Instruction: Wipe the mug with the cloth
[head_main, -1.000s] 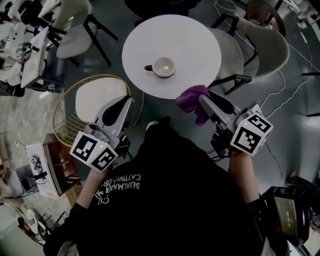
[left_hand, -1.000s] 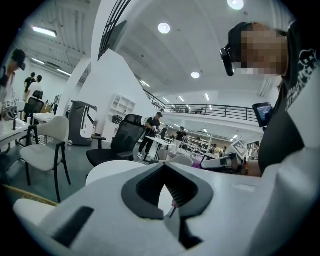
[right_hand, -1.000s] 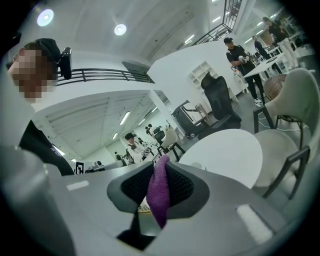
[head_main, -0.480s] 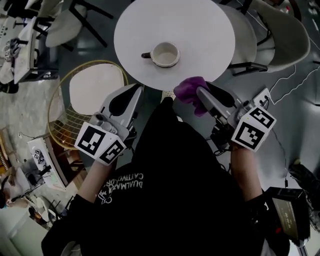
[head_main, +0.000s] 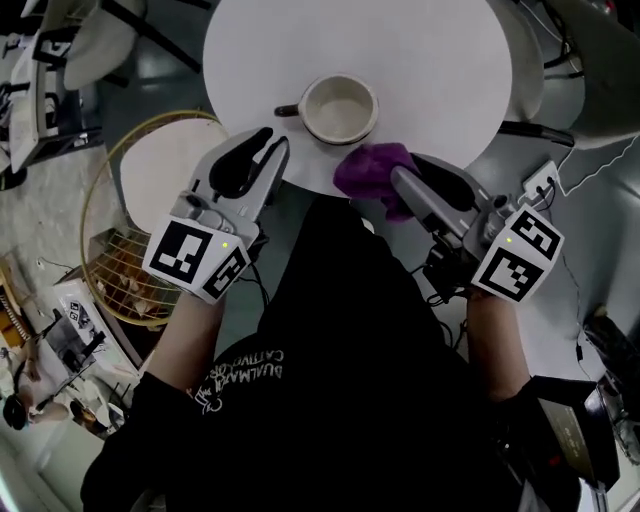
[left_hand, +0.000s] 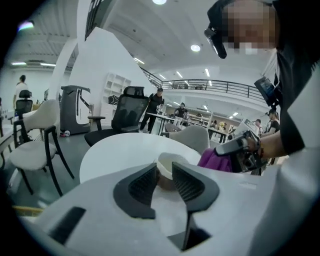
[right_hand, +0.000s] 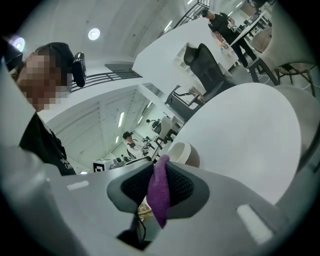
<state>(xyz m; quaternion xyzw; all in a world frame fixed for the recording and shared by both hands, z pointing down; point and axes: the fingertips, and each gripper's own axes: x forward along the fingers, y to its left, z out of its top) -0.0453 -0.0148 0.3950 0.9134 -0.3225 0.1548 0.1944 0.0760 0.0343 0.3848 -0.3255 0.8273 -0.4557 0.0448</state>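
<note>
mug (head_main: 340, 108): on the white table (head_main: 430, 60), twelve o'clock from us, handle toward nine.
left gripper (head_main: 268, 150): jaws partly apart and opening, nothing clamped; mug just past the tips.
right gripper (head_main: 395, 182): closed on the purple cloth (head_main: 368, 170), five o'clock of the mug.
writing: pale shirt print (head_main: 245, 375), upside down; we cannot read it.
cut off: table's far edge.

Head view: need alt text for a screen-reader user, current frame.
Seen from above, a white mug stands on a round white table, with a person's two handheld claws reaching in from the near edge. The right claw clamps a purple cloth beside the mug; the left claw is opening, empty, on the mug's other side.
</note>
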